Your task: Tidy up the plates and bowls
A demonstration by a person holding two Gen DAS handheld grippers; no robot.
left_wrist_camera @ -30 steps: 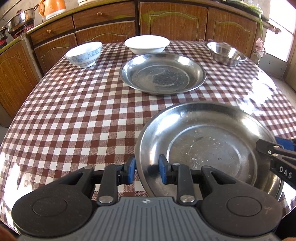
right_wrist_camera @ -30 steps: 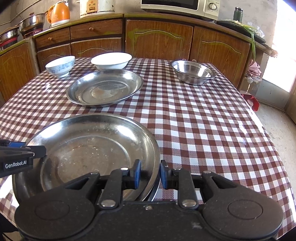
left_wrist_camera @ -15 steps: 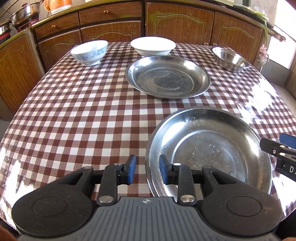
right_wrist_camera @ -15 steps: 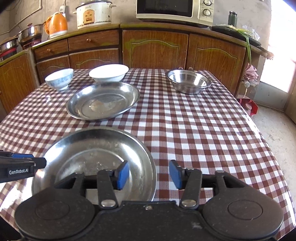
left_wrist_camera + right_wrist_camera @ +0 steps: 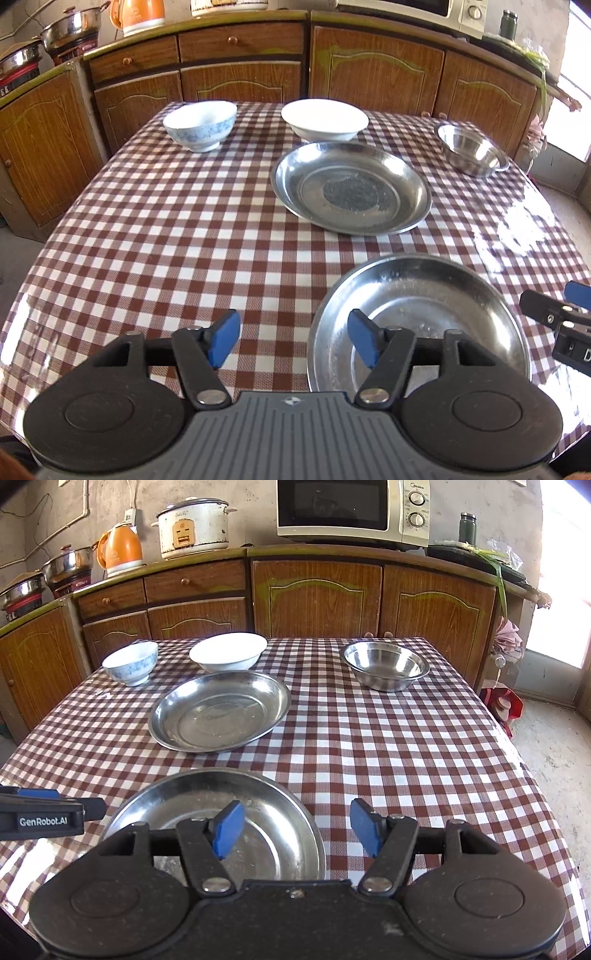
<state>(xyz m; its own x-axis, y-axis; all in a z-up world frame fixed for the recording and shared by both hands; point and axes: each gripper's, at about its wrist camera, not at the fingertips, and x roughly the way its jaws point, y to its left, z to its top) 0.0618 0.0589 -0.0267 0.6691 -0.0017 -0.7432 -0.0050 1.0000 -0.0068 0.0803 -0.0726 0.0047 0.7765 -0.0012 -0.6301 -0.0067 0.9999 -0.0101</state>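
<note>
The near steel plate lies flat on the checked tablecloth. My left gripper hovers over its left rim, jaws opening, and the blue pads do not touch it. Over the plate's right rim my right gripper is also opening, its pads clear of the metal. Farther back rests a second steel plate. Behind that plate stand a white bowl, a blue-patterned bowl and a steel bowl.
The table has its edge close on the right, with bare floor beyond. Wooden cabinets run behind it, carrying a microwave, a rice cooker, an orange kettle and pots.
Both grippers went from shut on the near plate's rim to open, then rose and drew back. The plate stays flat on the cloth.
</note>
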